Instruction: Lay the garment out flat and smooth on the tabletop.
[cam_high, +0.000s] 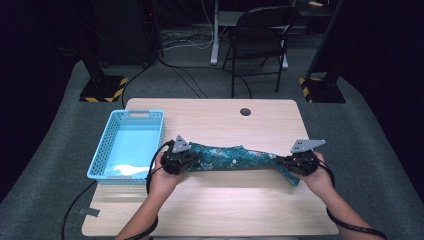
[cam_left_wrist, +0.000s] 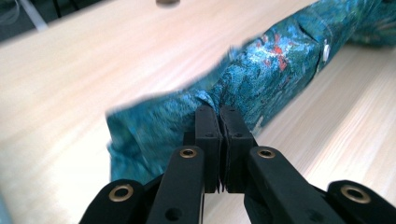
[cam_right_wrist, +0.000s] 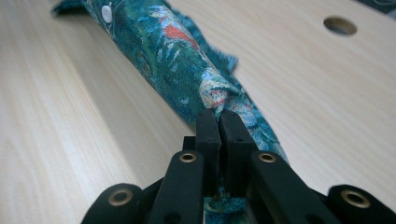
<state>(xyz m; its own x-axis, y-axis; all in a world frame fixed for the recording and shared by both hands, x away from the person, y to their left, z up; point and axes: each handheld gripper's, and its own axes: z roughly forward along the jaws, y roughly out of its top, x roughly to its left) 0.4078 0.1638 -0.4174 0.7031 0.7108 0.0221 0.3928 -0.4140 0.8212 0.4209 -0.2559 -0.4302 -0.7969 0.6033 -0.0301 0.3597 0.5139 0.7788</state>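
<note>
Between the left tool (cam_high: 186, 161) and the right tool (cam_high: 295, 163) hangs a long, bunched-up teal cloth (cam_high: 235, 157) with a flowery print. It stretches from one tool to the other over the tabletop (cam_high: 215, 200). The left tool's jaws are pressed together, pinching one end of the cloth (cam_left_wrist: 261, 79). The right tool's jaws are pressed together too, pinching the other end (cam_right_wrist: 187, 60). A bit of cloth droops down just under the right tool. A small white button (cam_right_wrist: 107, 13) sits on the cloth, far up from the right tool. Just beside the left tool, on its outer side, stands a light blue basket (cam_high: 102, 145). Far past both tools is a round hole (cam_high: 245, 111) in the tabletop.
</note>
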